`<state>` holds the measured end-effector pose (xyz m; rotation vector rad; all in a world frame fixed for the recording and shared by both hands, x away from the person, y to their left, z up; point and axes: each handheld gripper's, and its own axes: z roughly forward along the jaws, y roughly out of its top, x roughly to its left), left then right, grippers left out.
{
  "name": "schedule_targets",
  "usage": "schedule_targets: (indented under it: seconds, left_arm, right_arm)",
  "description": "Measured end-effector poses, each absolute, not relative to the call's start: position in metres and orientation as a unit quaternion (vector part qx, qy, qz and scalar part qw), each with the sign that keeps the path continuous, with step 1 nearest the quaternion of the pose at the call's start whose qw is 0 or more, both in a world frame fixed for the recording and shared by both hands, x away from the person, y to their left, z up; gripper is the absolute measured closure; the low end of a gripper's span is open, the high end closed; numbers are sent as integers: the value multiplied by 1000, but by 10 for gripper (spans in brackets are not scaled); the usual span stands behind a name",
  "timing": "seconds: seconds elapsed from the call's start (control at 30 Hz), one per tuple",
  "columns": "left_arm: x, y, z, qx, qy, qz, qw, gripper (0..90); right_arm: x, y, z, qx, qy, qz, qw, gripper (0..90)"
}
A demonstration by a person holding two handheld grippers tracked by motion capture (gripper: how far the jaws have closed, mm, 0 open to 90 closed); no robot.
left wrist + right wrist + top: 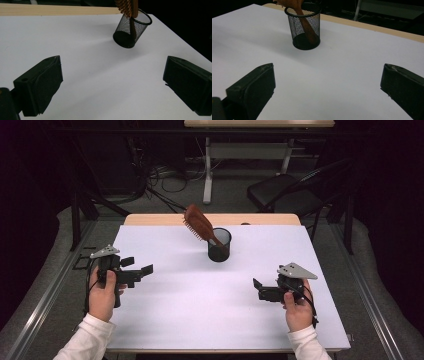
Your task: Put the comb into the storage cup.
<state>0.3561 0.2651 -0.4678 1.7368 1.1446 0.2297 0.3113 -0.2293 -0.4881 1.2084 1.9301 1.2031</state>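
Observation:
A black mesh cup (219, 245) stands upright near the far middle of the white table (200, 310). A brown wooden hairbrush (199, 224) stands in it handle down, its bristled head leaning up and to the left. The left gripper view has the cup (131, 29) ahead to the right, the right gripper view has the cup (306, 27) ahead to the left. My left gripper (141, 271) is held at the table's left side, open and empty. My right gripper (258, 287) hovers at the right side, open and empty too. Both point inward, well short of the cup.
A strip of bare wood (150, 219) runs along the table's far edge. Beyond it are a black chair (287, 192), a table leg (207, 175) and floor cables (170, 177). Metal rails run along both sides of the table.

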Motion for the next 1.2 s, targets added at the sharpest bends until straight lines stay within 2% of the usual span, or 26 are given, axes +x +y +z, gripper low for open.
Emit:
schedule_targets:
  seconds: [0.67, 1.2]
  left_arm:
    - [343, 283, -505, 685, 509, 86, 514, 27]
    - [336, 286, -519, 678, 508, 107, 520, 28]
  right_arm:
    - [304, -259, -504, 483, 705, 435, 283, 0]
    - [303, -263, -516, 489, 700, 434, 288, 0]
